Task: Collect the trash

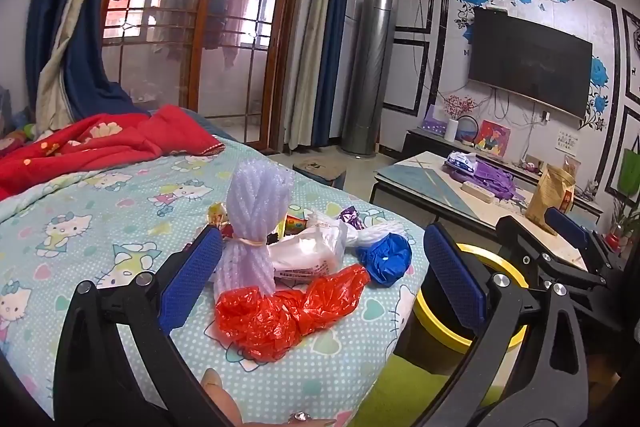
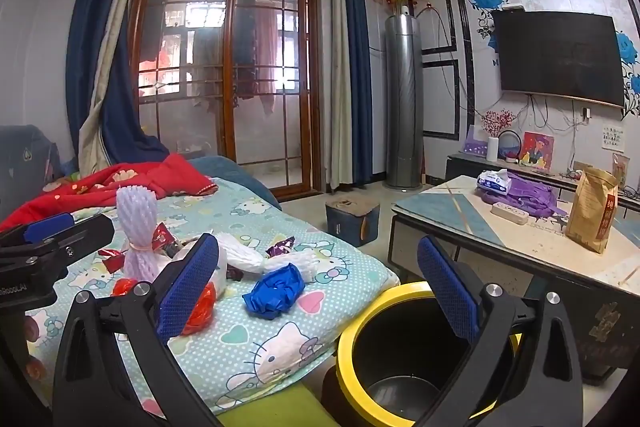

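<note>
hovering spread wide over the bed edge, left gripper [image 1: 324, 275], blue pads apart and pinching nothing, crumpled red plastic bag [image 1: 288, 311] lying between and just ahead of them. floating equally wide, right gripper [image 2: 320, 283], nothing clamped, one pad over the bedding, the other above the bin. resting in a loose heap on the cartoon-cat sheet [image 1: 100, 195]: a bundle of lilac foam netting [image 1: 256, 211] standing upright and cinched by a rubber band, a white plastic wrapper [image 1: 308, 251] lying beside it, a wadded blue bag [image 2: 276, 289] just beyond, white foam netting [image 2: 244, 255] and small candy wrappers [image 2: 280, 247] scattered behind. sitting on the floor against the mattress corner, a black trash bin [image 2: 404, 359] with a yellow rim, showing only a dark bare bottom inside. lying bunched at the far end of the bed, a red blanket [image 1: 80, 147].
</note>
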A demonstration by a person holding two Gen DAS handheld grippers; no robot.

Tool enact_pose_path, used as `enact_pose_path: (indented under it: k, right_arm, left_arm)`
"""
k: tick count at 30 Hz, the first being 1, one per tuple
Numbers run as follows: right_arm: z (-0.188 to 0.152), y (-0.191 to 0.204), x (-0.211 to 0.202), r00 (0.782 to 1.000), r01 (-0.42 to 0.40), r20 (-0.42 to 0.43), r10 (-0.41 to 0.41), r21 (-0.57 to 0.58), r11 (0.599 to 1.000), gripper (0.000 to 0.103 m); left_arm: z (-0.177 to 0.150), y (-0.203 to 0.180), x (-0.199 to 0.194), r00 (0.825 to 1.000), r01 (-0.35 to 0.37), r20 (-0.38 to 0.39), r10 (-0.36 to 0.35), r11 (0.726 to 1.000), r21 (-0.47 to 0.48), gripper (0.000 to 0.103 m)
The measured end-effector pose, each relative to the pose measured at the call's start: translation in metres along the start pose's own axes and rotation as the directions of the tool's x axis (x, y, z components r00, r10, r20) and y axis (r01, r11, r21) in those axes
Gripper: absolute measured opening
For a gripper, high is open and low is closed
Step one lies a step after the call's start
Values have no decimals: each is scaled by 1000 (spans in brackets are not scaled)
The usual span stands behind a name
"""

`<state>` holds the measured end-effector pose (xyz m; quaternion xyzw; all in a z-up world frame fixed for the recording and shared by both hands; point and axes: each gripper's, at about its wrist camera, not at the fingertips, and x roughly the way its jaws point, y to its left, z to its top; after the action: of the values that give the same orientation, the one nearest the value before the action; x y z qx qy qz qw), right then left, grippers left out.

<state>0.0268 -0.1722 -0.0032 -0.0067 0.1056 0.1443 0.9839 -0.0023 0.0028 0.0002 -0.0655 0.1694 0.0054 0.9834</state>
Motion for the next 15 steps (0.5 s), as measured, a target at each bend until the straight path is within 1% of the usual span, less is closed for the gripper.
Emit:
enact_pose_path:
  k: [4, 5, 8, 15]
  right_arm:
    - [0, 0, -3, 1000, -1, 1, 1, 2, 1000, 97]
    - [0, 0, 3, 1000, -1, -5, 1, -1, 1000, 97]
    - [0, 0, 3, 1000, 0, -6, 0, 0, 1000, 97]
    - [0, -1, -3, 1000, 4, -13, -4, 10, 1000, 97]
  left_arm:
    - [1, 0, 1, 1000, -1, 1, 1, 1000, -2, 93]
    - [1, 1, 0, 1000, -2, 1, 2, 1000, -2, 93]
    - [3, 1, -1, 1000, -1, 0, 1, 1000, -2, 93]
    - [2, 0, -2, 1000, 0, -3, 0, 1000, 3, 93]
